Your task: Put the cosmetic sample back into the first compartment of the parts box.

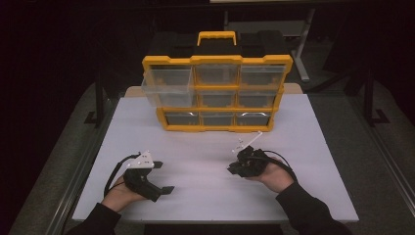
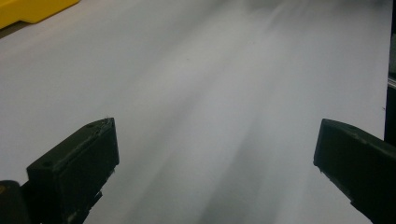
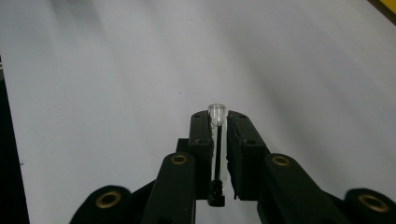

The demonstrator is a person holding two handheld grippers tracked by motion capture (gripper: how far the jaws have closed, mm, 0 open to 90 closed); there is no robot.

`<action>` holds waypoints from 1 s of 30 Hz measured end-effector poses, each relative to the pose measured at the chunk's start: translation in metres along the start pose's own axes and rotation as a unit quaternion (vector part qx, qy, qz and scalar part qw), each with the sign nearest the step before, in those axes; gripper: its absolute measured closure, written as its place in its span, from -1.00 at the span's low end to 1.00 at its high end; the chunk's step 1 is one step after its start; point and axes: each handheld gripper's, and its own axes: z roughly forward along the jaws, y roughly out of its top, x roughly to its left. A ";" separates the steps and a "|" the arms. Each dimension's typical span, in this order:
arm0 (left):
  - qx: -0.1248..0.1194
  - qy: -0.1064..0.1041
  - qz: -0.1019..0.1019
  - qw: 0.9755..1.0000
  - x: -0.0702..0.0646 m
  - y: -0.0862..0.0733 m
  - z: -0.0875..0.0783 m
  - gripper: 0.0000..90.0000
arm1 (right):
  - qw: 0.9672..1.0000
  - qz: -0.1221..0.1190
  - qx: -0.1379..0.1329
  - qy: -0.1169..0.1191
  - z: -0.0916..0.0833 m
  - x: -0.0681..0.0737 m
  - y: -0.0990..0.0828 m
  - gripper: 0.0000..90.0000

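A yellow and black organizer (image 1: 218, 93) with clear drawers stands upright at the far side of the white table (image 1: 205, 147). Its top-left drawer (image 1: 167, 86) is pulled out toward me. My left gripper (image 1: 164, 177) rests near the front left, jaws wide apart and empty; in the left gripper view (image 2: 215, 154) only bare table lies between them. My right gripper (image 1: 230, 170) lies front right, pointing left. In the right gripper view it (image 3: 217, 122) is shut on a small clear tube (image 3: 217, 112) whose rounded end pokes out past the jaw tips.
A yellow corner of the organizer (image 2: 28, 11) shows at the top left of the left gripper view. Dark floor and table legs surround the table. The table's edge (image 3: 9, 140) runs along the left of the right gripper view.
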 end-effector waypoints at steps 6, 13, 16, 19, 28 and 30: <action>-0.003 -0.002 -0.003 1.000 0.000 0.000 0.000 -1.00 | 1.000 -0.003 -0.006 -0.002 -0.008 -0.003 0.006 0.75; -0.002 -0.002 -0.002 1.000 0.000 0.000 0.000 -1.00 | 1.000 -0.001 -0.013 -0.006 -0.018 -0.005 0.015 0.75; -0.003 -0.002 -0.002 1.000 0.000 0.000 0.000 -1.00 | 1.000 -0.004 -0.016 -0.009 -0.022 -0.006 0.020 0.75; -0.003 -0.002 -0.004 1.000 0.000 0.000 -0.001 -1.00 | 1.000 -0.005 -0.018 -0.014 -0.027 -0.008 0.026 0.75; -0.005 -0.002 -0.005 1.000 0.000 0.000 -0.001 -1.00 | 0.999 -0.012 -0.028 -0.018 -0.036 -0.011 0.044 0.75; -0.005 -0.003 -0.005 1.000 0.000 0.000 -0.001 -1.00 | 0.999 -0.013 -0.030 -0.018 -0.038 -0.012 0.049 0.75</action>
